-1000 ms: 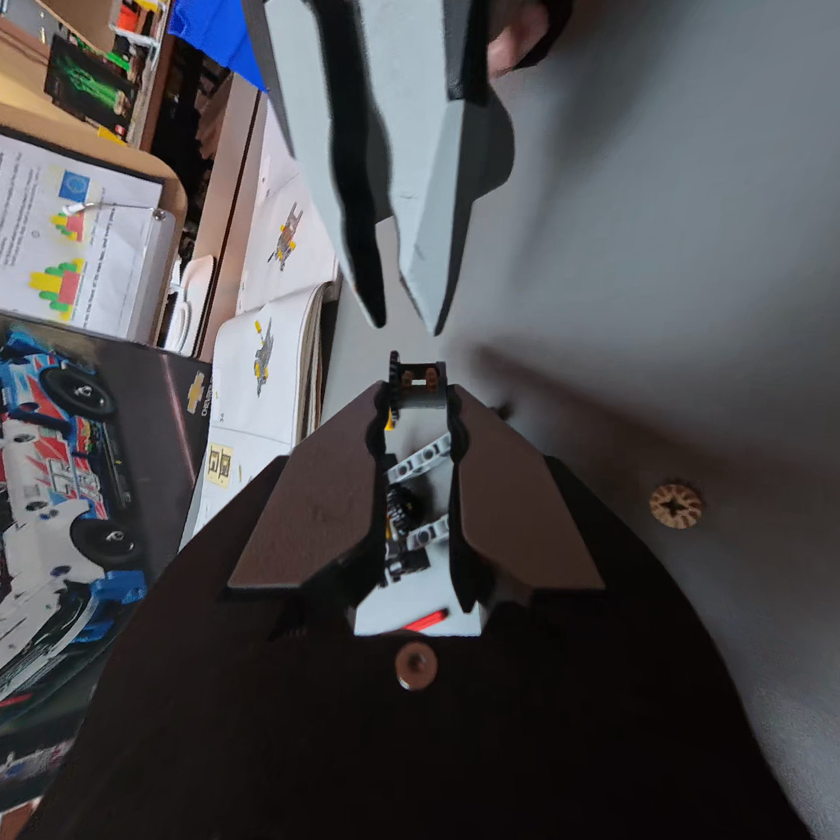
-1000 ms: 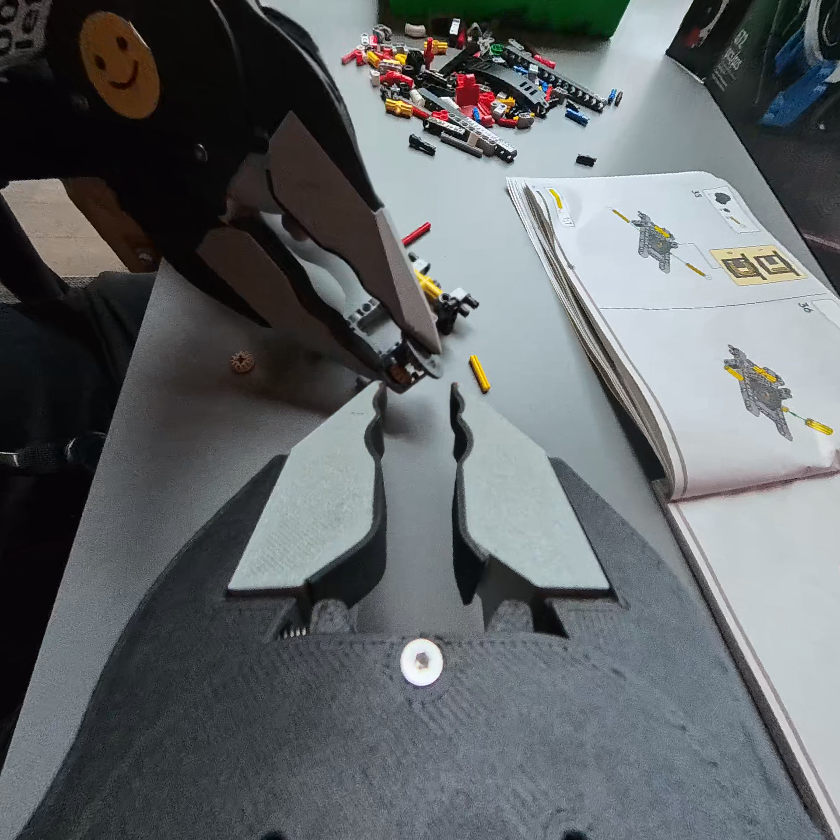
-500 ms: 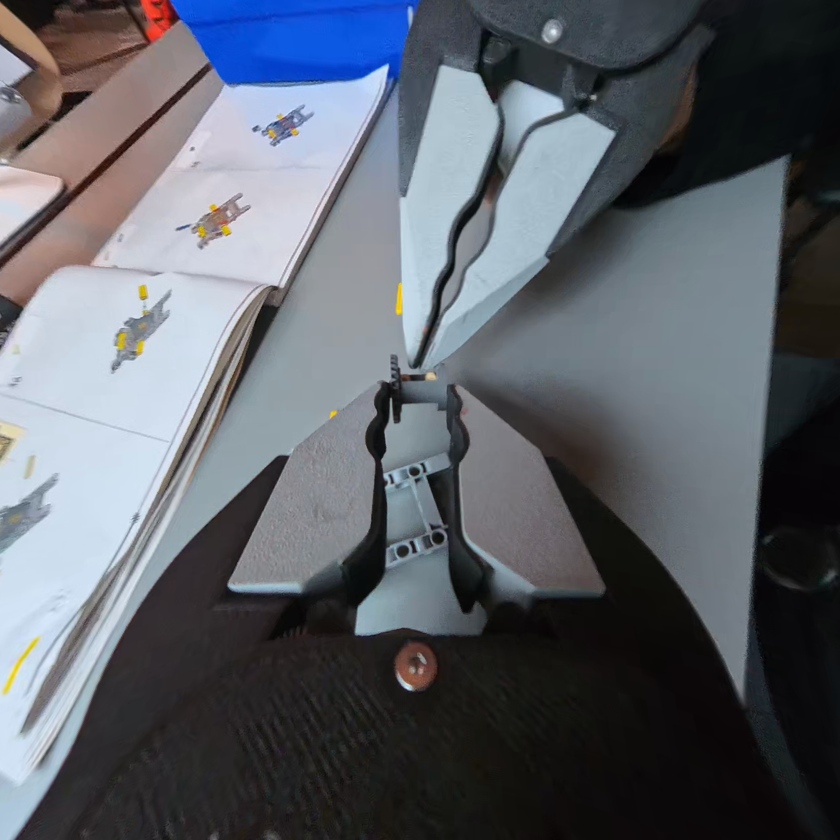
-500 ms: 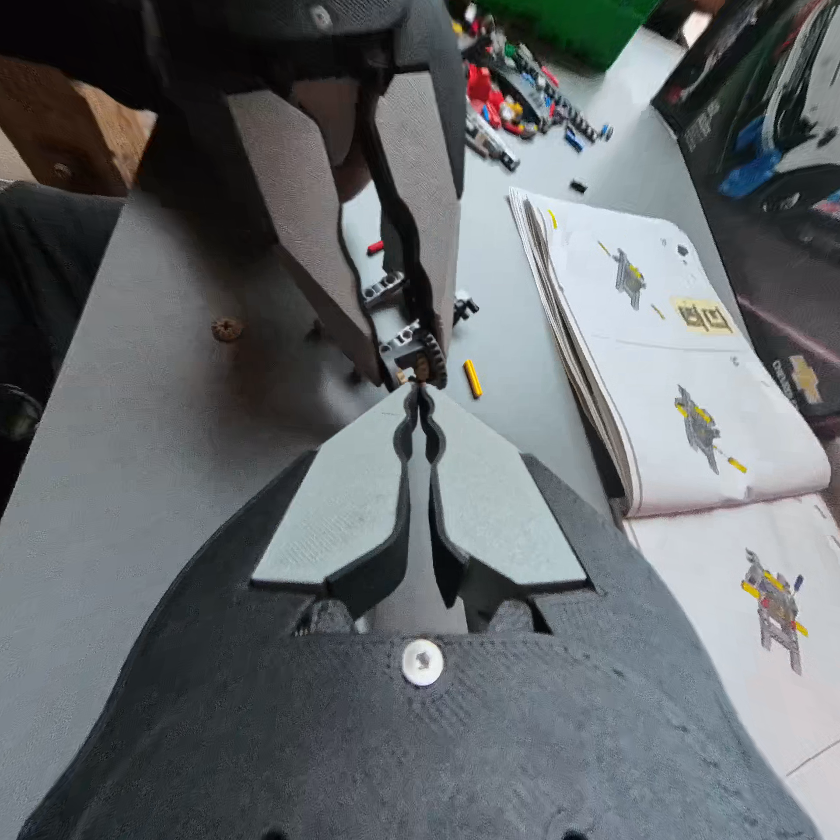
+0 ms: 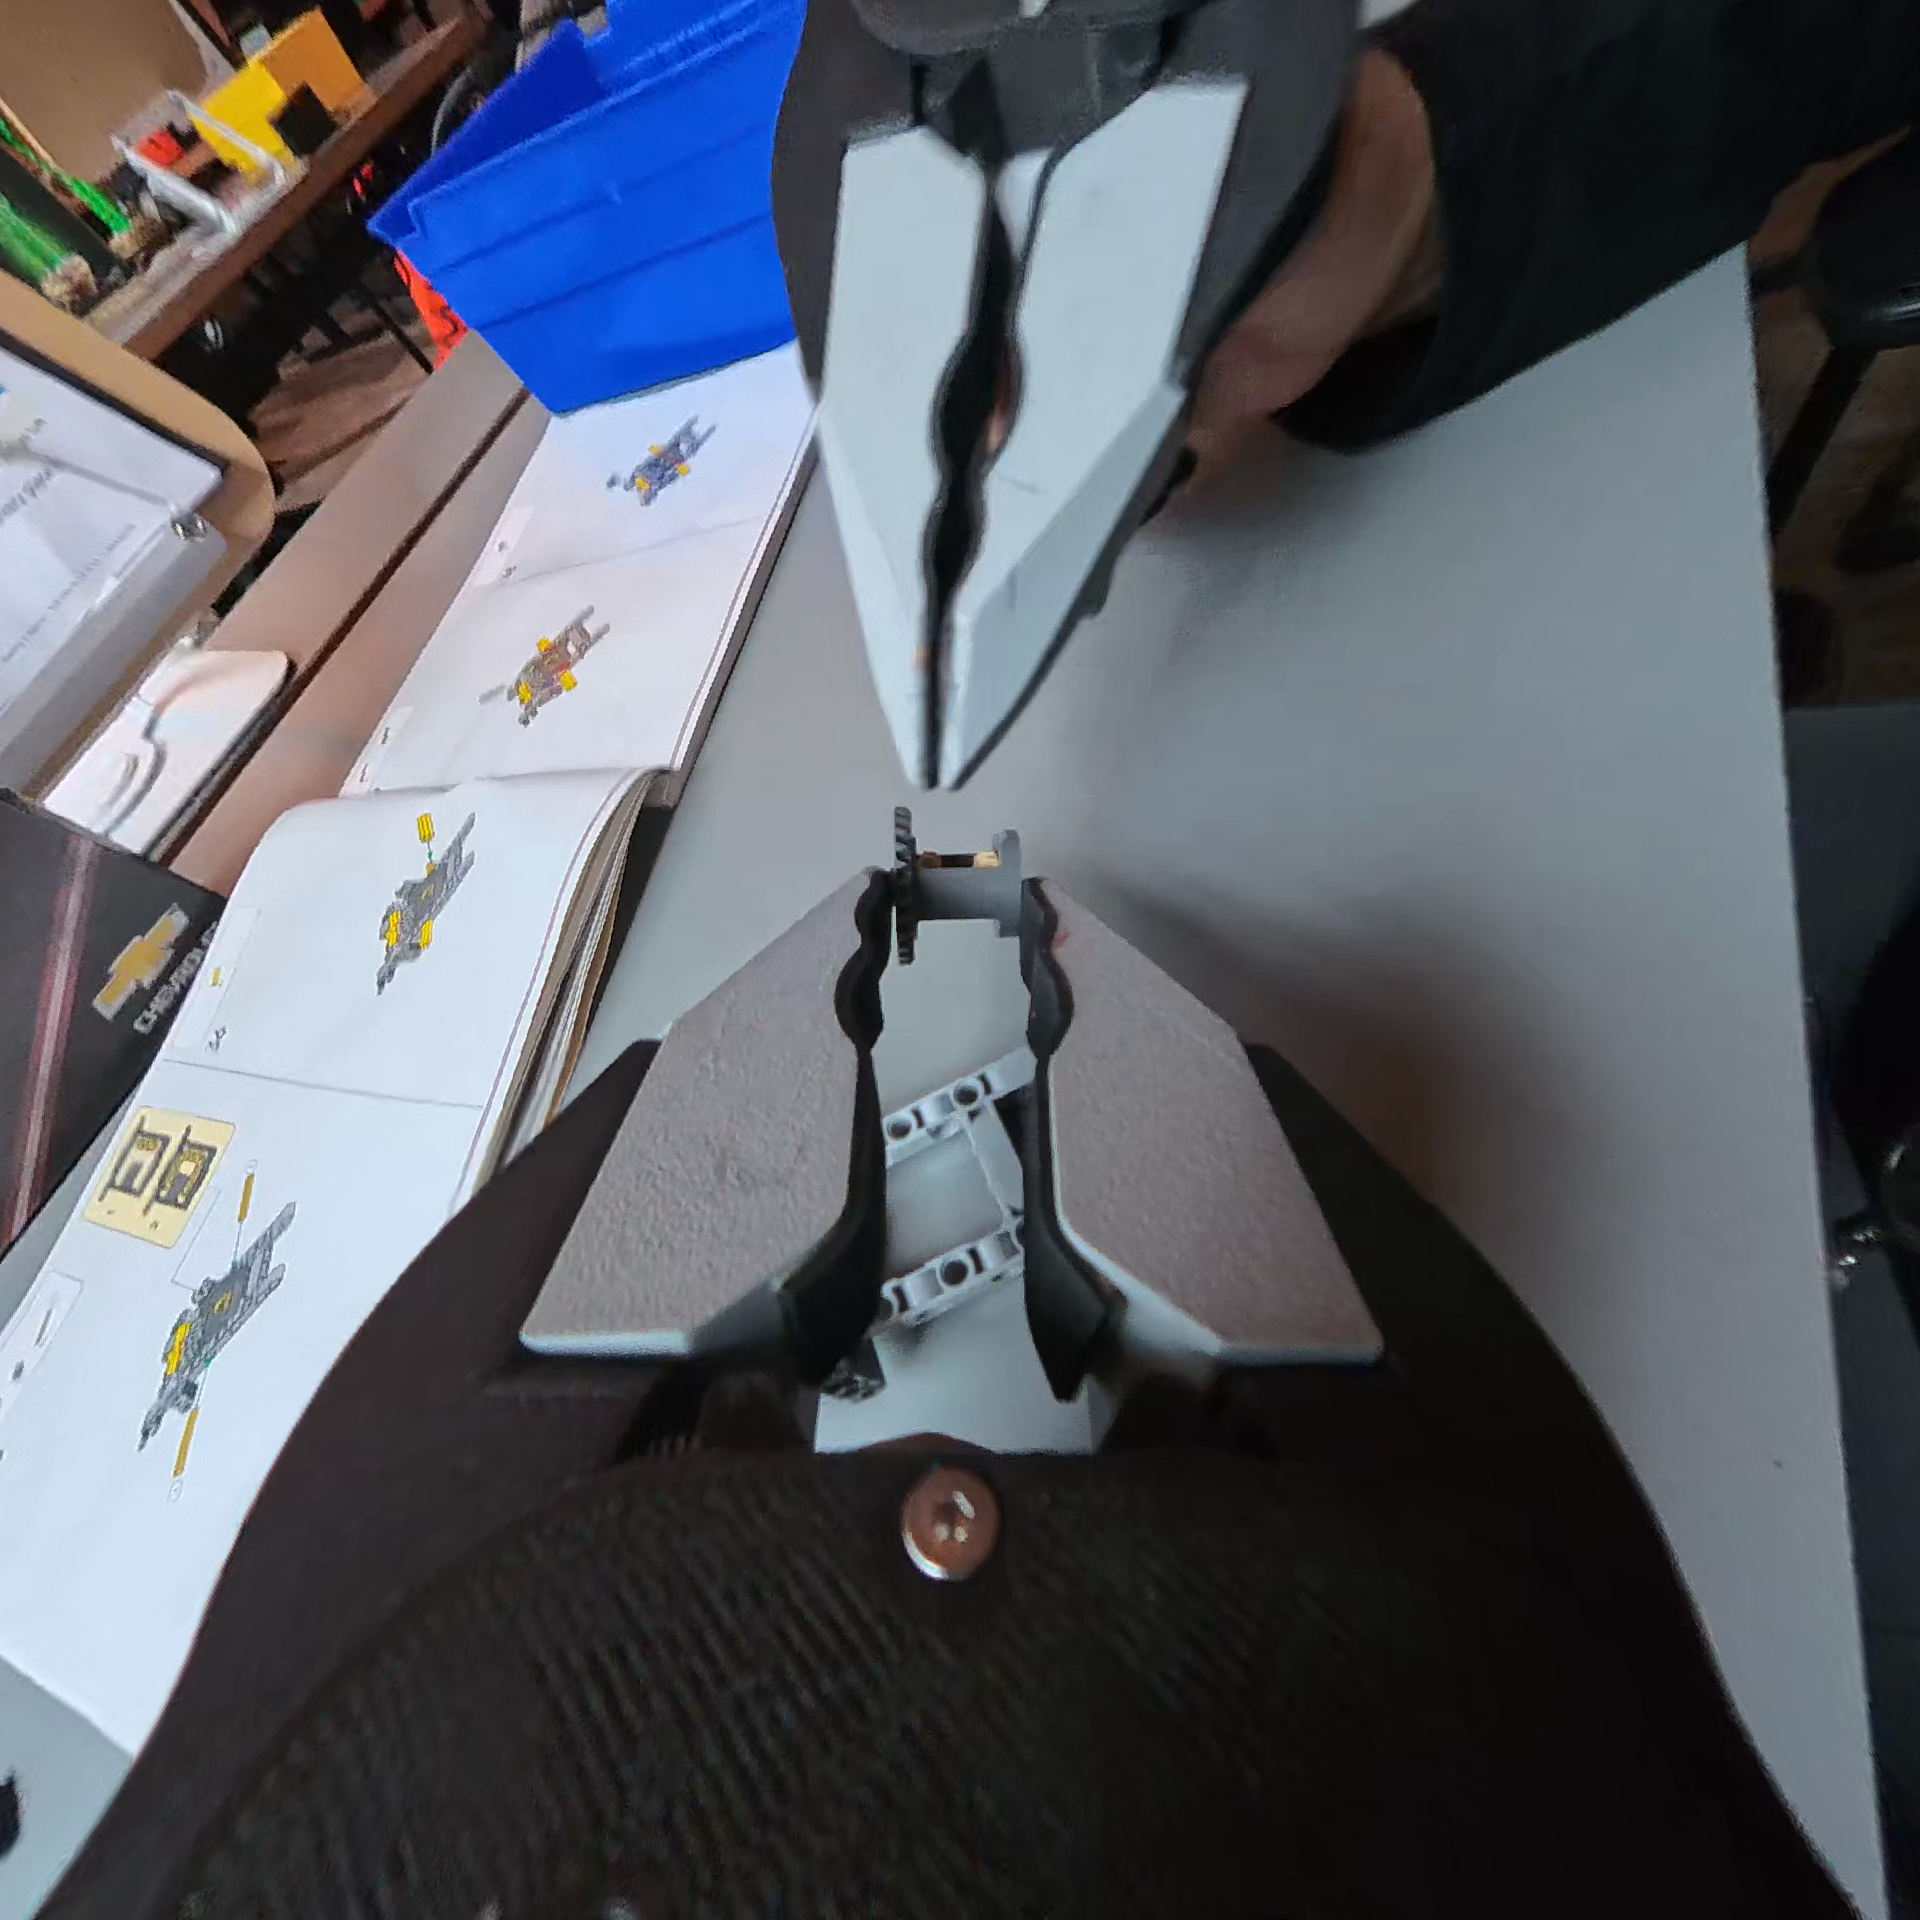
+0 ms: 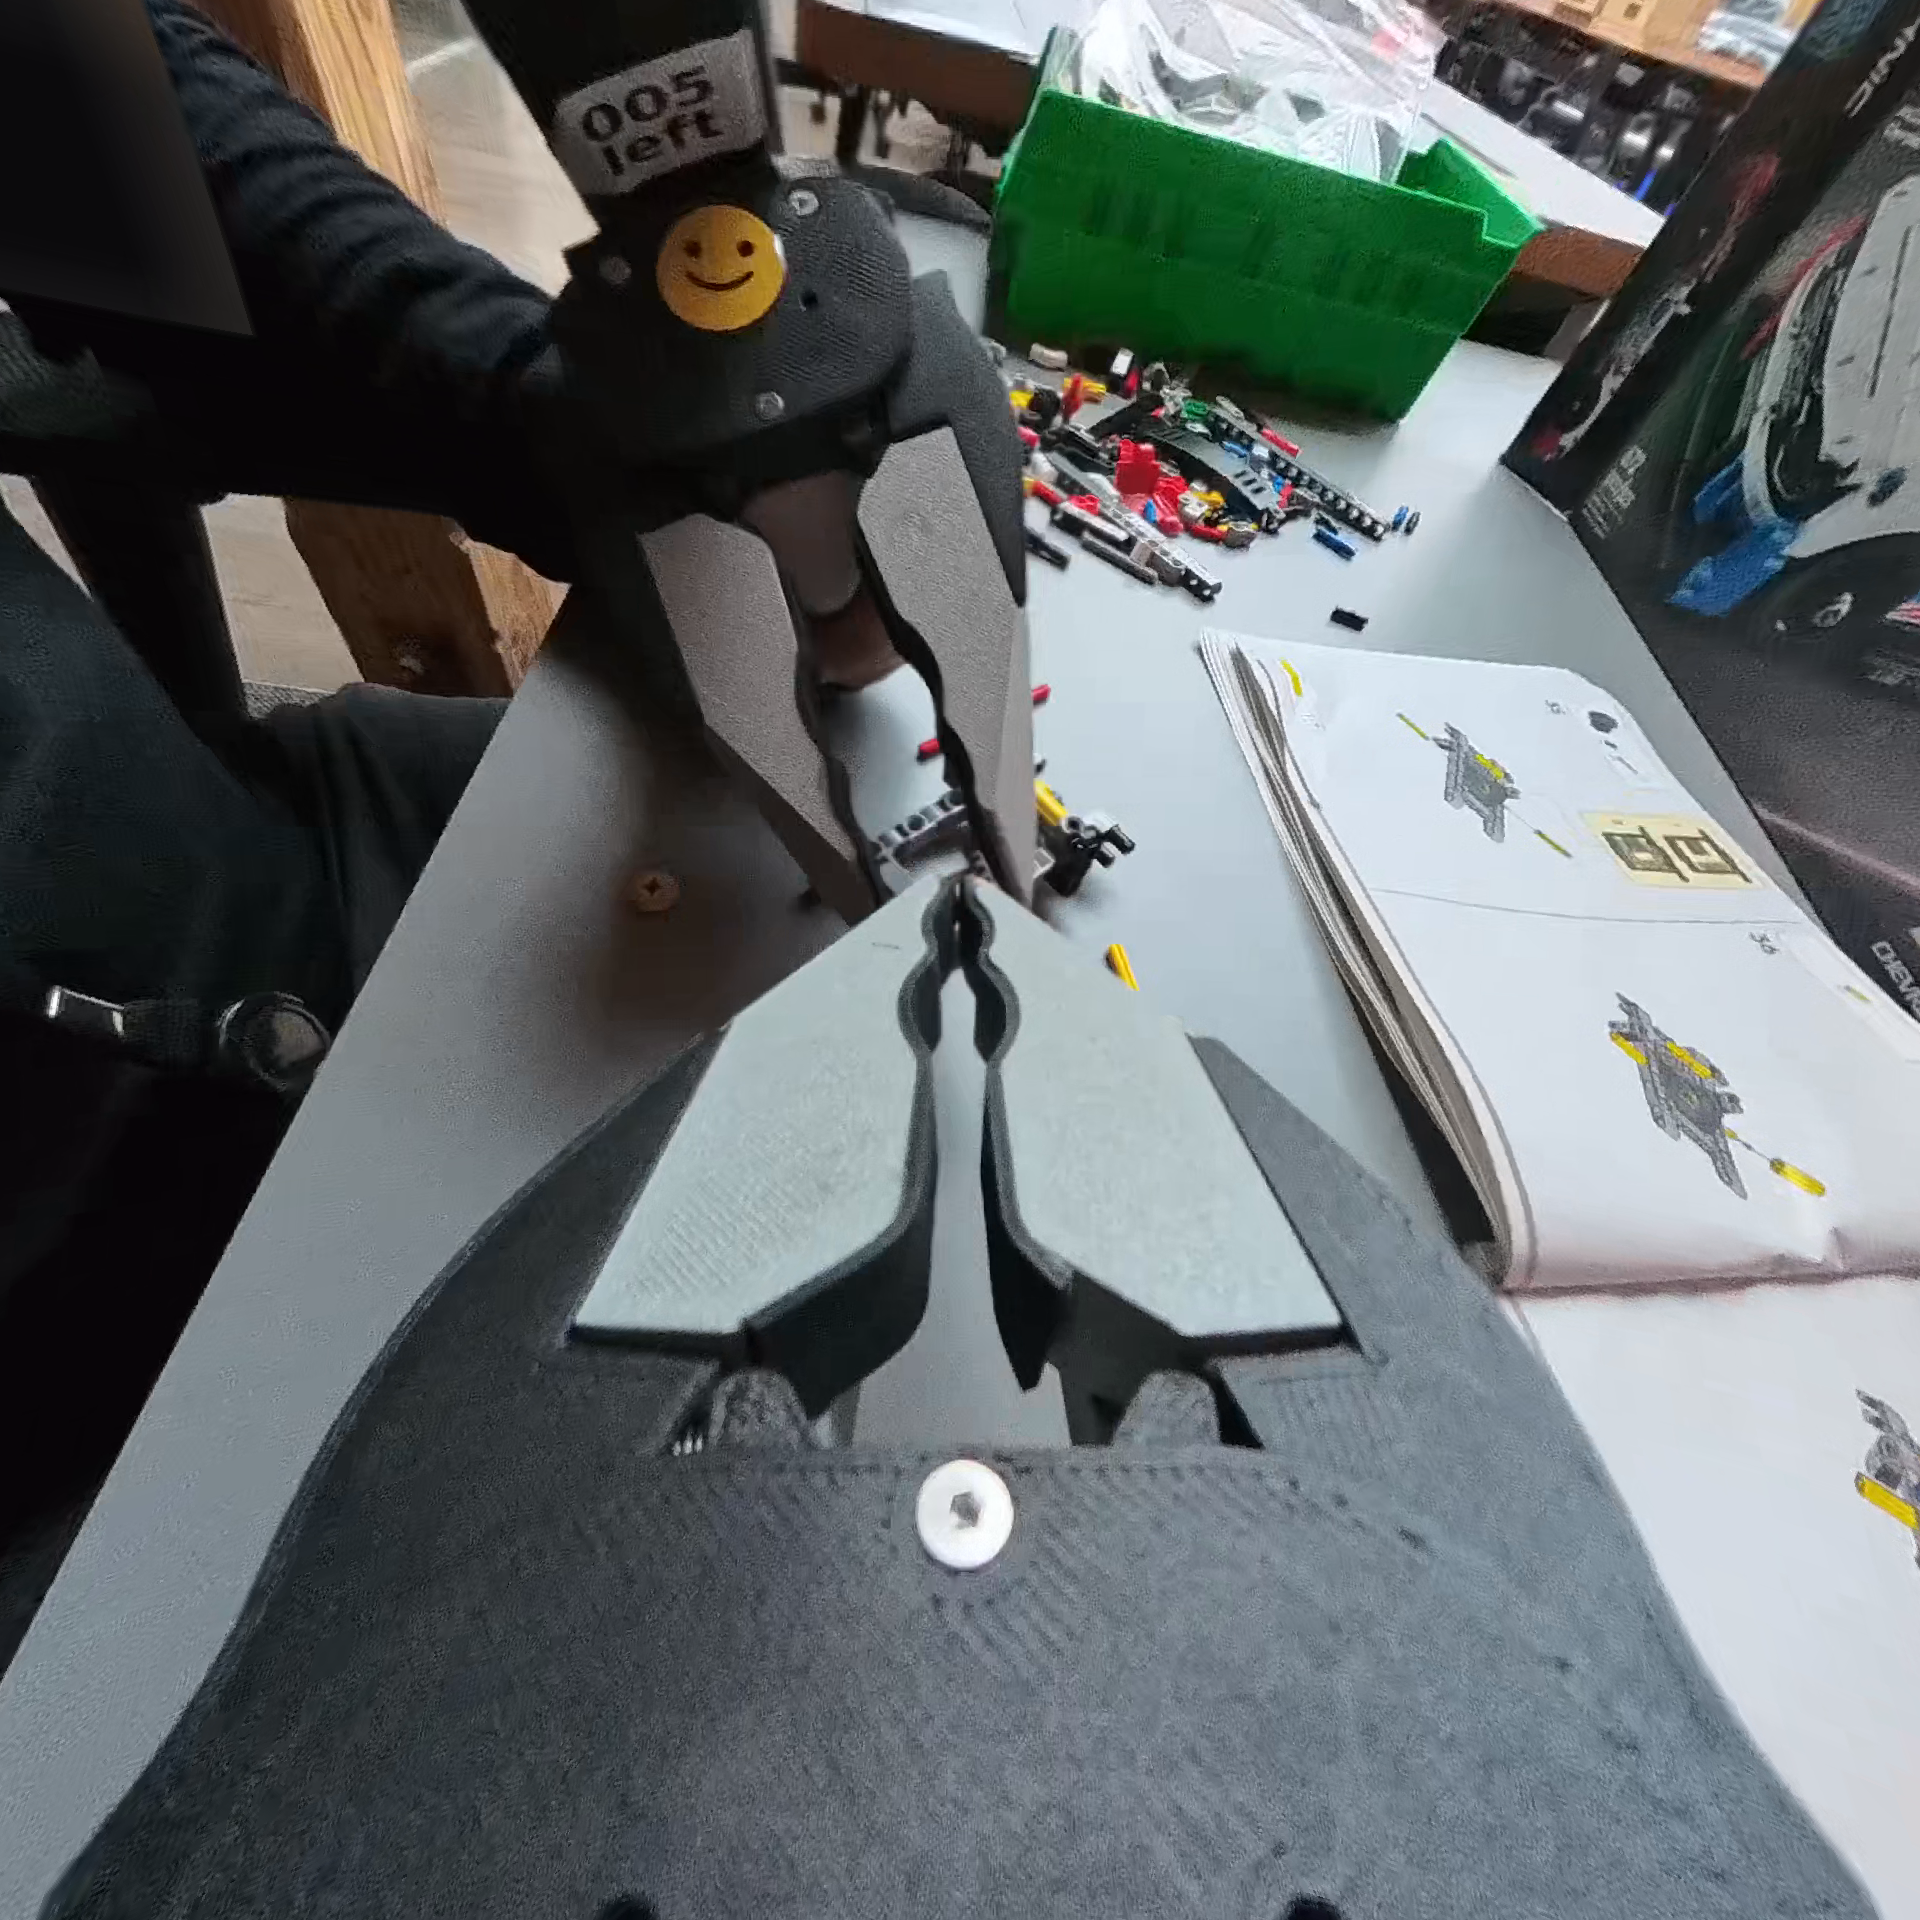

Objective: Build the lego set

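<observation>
Lego assembly [image 5: 961,902], grey frame with black gear, is clamped between the left gripper [image 5: 954,906] fingertips above the grey table [image 5: 1455,935]. Right gripper [image 6: 958,902], nearly closed, is held just beyond it; whether anything is pinched cannot be told.

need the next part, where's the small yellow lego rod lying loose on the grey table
In the right wrist view the small yellow lego rod lies on the grey table, just right of the right gripper, left of the open instruction booklet.

Landmark: instruction booklet [image 6: 1558,935], lying open on the table [image 6: 520,1039].
Loose parts pile [image 6: 1174,488]: behind the booklet.
Bin [image 6: 1247,260]: behind the pile.
Set box [image 6: 1787,416]: right of the booklet.
Round piece [image 6: 652,889]: well left.
</observation>
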